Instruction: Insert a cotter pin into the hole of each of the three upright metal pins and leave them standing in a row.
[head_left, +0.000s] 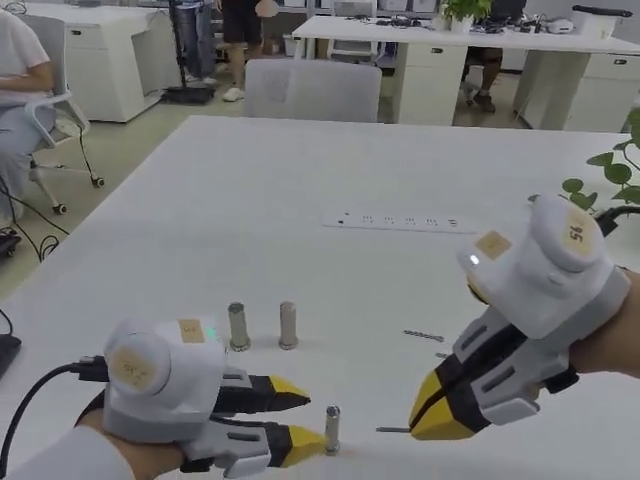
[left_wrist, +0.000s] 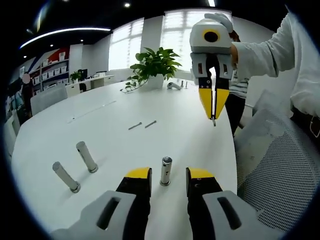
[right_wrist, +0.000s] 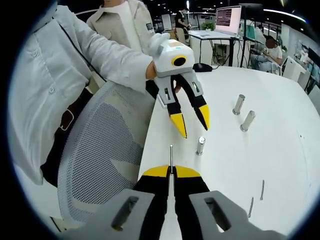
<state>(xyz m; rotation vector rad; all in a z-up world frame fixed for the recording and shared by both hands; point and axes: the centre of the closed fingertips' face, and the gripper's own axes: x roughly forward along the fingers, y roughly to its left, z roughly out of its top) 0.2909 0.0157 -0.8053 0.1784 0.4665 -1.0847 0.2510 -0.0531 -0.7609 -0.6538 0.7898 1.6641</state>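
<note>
Three upright metal pins stand on the white table (head_left: 300, 180). The nearest pin (head_left: 332, 428) (left_wrist: 165, 170) (right_wrist: 200, 145) sits just beyond my open left gripper (head_left: 298, 420) (left_wrist: 169, 176) (right_wrist: 192, 121), level with the gap between its yellow tips. Two more pins (head_left: 238, 327) (head_left: 288, 325) stand side by side farther back. My right gripper (head_left: 425, 420) (right_wrist: 171, 171) (left_wrist: 214, 105) is shut on a thin cotter pin (head_left: 392, 430) (right_wrist: 171, 157) that sticks out toward the near pin. Two loose cotter pins (head_left: 424, 336) (left_wrist: 141, 125) (right_wrist: 262, 190) lie on the table behind the right gripper.
A white power strip (head_left: 400, 221) lies across the middle of the table. A potted plant (head_left: 615, 175) (left_wrist: 156, 65) stands at the right edge. A mesh office chair (right_wrist: 105, 150) sits at the table's near edge. Desks, chairs and people occupy the room behind.
</note>
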